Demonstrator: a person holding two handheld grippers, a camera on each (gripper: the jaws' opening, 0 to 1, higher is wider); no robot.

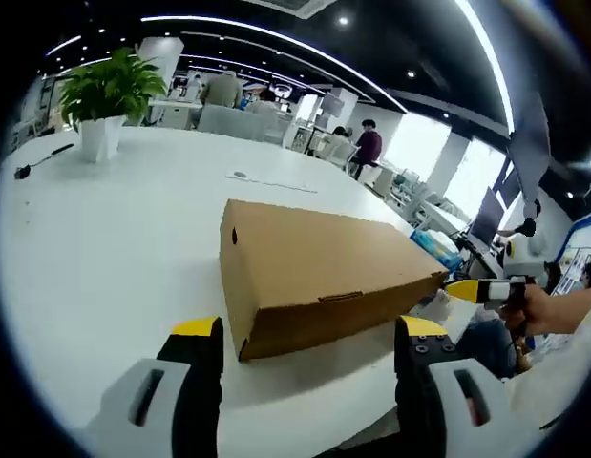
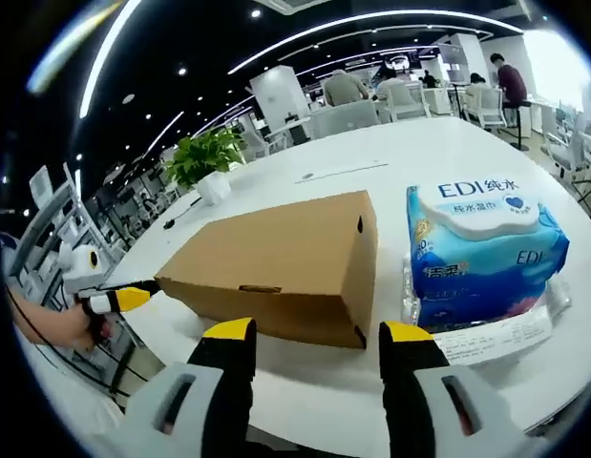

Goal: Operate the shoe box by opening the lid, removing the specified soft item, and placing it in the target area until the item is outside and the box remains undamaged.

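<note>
In the left gripper view, a plant (image 1: 106, 95) stands at 10 o'clock on the white table (image 1: 114, 229). The closed box (image 1: 314, 272) lies at centre, beyond the spread left hand-held gripper (image 1: 312, 336). In the right gripper view, the right hand-held gripper (image 2: 319, 336) is spread too; a wipes pack (image 2: 481, 250) sits at 3 o'clock beside the box.

white table (image 2: 448, 157) bears shoe box (image 2: 276, 258), wipes pack (image 2: 481, 243), potted plant (image 2: 204, 162).
</note>
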